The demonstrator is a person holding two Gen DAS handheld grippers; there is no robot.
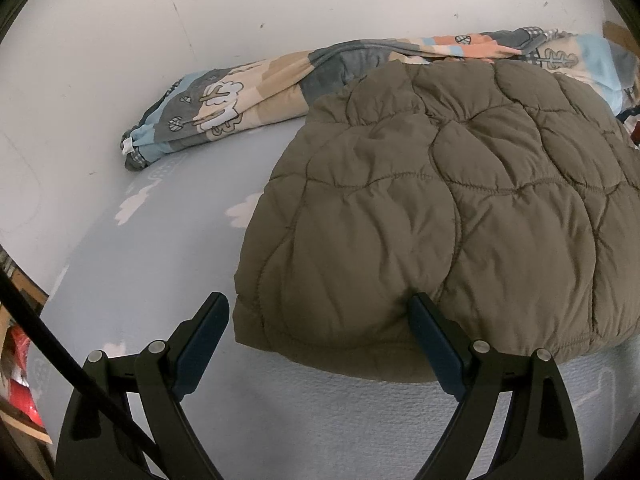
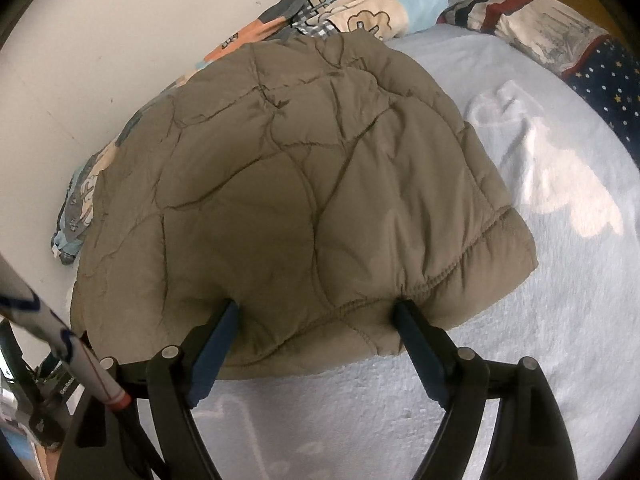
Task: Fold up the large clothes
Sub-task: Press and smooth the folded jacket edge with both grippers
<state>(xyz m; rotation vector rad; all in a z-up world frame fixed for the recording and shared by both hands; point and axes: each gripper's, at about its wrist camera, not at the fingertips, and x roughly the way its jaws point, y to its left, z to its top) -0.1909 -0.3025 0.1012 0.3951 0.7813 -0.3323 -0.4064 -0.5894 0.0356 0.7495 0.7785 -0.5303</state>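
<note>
A folded olive quilted jacket [image 1: 440,208] lies on the light blue bed sheet [image 1: 280,420]. My left gripper [image 1: 318,304] stands open at the jacket's near left corner. Its left finger [image 1: 204,332] is over bare sheet, clear of the fabric, and its right finger [image 1: 432,340] touches the jacket's near edge. In the right wrist view the same jacket [image 2: 300,180] fills the middle. My right gripper [image 2: 316,312] is open at its near hem, both fingertips poked into the padded edge with a bulge of fabric between them.
A rolled patterned quilt [image 1: 240,96] lies along the white wall [image 1: 160,20] behind the jacket. A second bedcover with stars [image 2: 580,60] is bunched at the far right of the bed. Shelves with clutter [image 1: 20,360] stand off the bed's left edge.
</note>
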